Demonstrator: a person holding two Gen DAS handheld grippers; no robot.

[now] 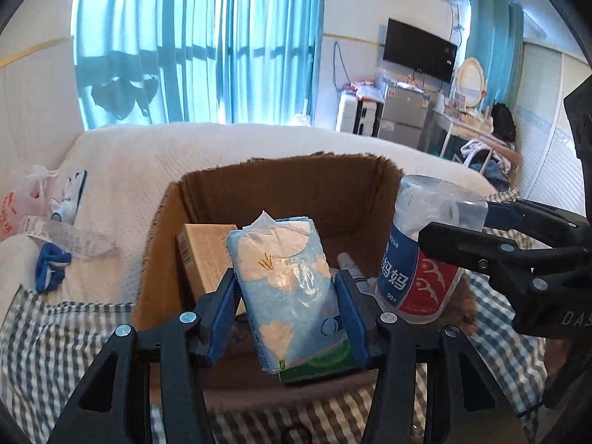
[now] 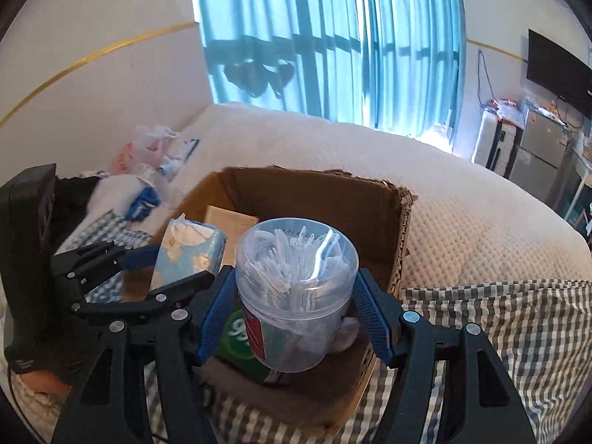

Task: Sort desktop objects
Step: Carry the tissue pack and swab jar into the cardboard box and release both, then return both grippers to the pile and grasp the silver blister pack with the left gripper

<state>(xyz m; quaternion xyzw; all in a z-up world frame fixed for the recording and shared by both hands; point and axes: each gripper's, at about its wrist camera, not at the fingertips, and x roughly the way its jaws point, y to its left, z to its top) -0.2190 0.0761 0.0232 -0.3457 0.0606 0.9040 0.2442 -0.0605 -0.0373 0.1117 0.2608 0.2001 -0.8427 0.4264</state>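
Your left gripper (image 1: 286, 305) is clamped on the tissue pack (image 1: 285, 288) and your right gripper (image 2: 292, 310) on the floss-pick jar (image 2: 296, 292), both over the cardboard box (image 1: 296, 188); lower each clear of the tan carton (image 1: 207, 255), then part the jaws

My left wrist camera rides just behind the left gripper (image 1: 286, 309), looking forward and slightly down along its fingers into the cardboard box (image 1: 259, 185), close up, with the curtained window (image 1: 199, 44) beyond. My right wrist camera sits the same way behind the right gripper (image 2: 296, 307), facing that box (image 2: 314, 188) from a little further right. Both views share the box, the white bed cover (image 1: 148, 155) and window, and each catches the other gripper at its edge.
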